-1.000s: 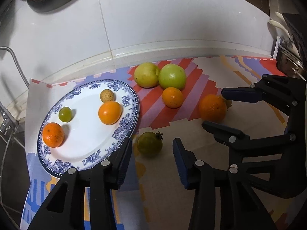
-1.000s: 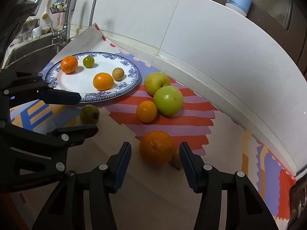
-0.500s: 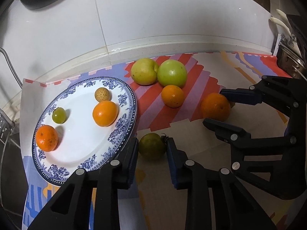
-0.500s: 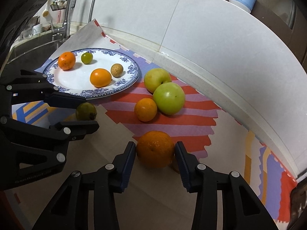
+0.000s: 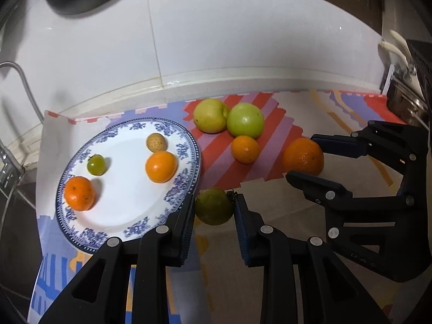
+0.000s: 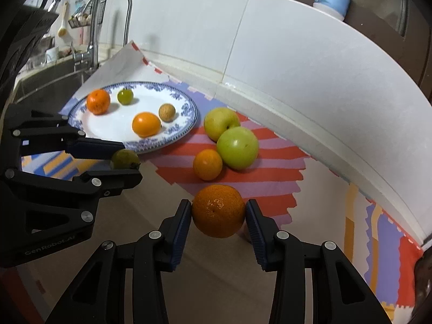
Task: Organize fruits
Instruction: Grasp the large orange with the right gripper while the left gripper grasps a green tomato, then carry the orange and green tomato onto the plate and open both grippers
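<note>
Since both fruits are round and can roll, left tongs [image 5: 213, 208] pinch the soft green tomato [image 5: 214, 205] gently; right tongs [image 6: 218, 212] squeeze the firm big orange [image 6: 218, 210] across its middle.

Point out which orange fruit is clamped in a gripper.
The large orange, on the mat nearest the camera, clamped by the right gripper. The smaller orange lies free beside the green apple; two others sit on the plate.

A small pale thing [image 6: 244, 233] sits mostly hidden behind the orange [image 6: 218, 210].
</note>
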`<action>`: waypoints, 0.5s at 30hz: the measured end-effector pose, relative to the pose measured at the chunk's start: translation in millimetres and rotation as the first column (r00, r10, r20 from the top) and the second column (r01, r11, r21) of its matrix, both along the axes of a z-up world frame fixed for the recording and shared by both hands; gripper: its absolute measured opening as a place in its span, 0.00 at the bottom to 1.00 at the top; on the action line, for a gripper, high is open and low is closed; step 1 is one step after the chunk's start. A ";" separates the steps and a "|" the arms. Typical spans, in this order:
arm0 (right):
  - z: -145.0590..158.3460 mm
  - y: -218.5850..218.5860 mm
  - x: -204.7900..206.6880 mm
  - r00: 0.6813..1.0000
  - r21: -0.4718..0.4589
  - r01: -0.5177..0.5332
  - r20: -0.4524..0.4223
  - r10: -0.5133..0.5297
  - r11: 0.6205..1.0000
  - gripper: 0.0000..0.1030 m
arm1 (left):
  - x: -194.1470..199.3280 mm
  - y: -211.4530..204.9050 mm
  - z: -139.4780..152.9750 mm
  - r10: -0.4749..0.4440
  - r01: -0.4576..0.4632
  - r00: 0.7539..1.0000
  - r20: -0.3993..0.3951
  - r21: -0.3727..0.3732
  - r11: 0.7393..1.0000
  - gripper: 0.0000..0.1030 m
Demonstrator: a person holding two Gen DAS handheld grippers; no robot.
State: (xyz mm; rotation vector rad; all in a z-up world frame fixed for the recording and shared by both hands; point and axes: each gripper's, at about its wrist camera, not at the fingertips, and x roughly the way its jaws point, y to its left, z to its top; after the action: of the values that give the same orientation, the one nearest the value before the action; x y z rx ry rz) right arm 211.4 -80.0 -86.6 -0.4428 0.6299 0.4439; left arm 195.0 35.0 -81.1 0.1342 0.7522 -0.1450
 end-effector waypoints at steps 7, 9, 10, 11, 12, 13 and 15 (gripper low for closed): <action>23.0 -3.5 -14.5 0.999 0.051 0.018 0.027 -0.019 0.999 0.41 | -17.9 3.3 22.1 0.016 -0.015 0.999 0.052 -0.025 1.000 0.28; 30.1 -4.3 -18.7 0.999 0.065 0.020 0.035 -0.022 0.998 0.41 | -22.2 4.2 27.1 0.021 -0.019 0.998 0.063 -0.031 0.999 0.29; 33.6 -4.4 -21.0 0.999 0.074 0.022 0.040 -0.025 0.997 0.41 | -25.3 5.2 30.6 0.025 -0.022 0.997 0.072 -0.035 0.999 0.29; 37.2 -4.6 -23.2 0.999 0.085 0.022 0.042 -0.026 0.996 0.41 | -27.8 6.3 32.9 0.027 -0.024 0.997 0.077 -0.038 0.999 0.29; 40.2 -4.7 -24.7 0.999 0.096 0.021 0.041 -0.025 0.995 0.41 | -29.7 7.6 35.3 0.030 -0.027 0.996 0.082 -0.043 0.999 0.29; 42.6 -4.3 -25.5 0.999 0.105 0.020 0.040 -0.024 0.994 0.41 | -31.8 9.1 37.8 0.034 -0.030 0.996 0.087 -0.048 0.998 0.29; 46.9 -2.9 -26.8 0.999 0.122 0.017 0.036 -0.021 0.992 0.41 | -36.8 12.7 43.7 0.046 -0.041 0.993 0.106 -0.051 0.998 0.28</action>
State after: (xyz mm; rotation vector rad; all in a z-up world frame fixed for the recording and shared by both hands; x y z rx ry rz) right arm 184.6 -82.8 -39.7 -0.3280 0.5671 0.4524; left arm 158.2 47.7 -37.4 0.0786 0.6433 -0.1136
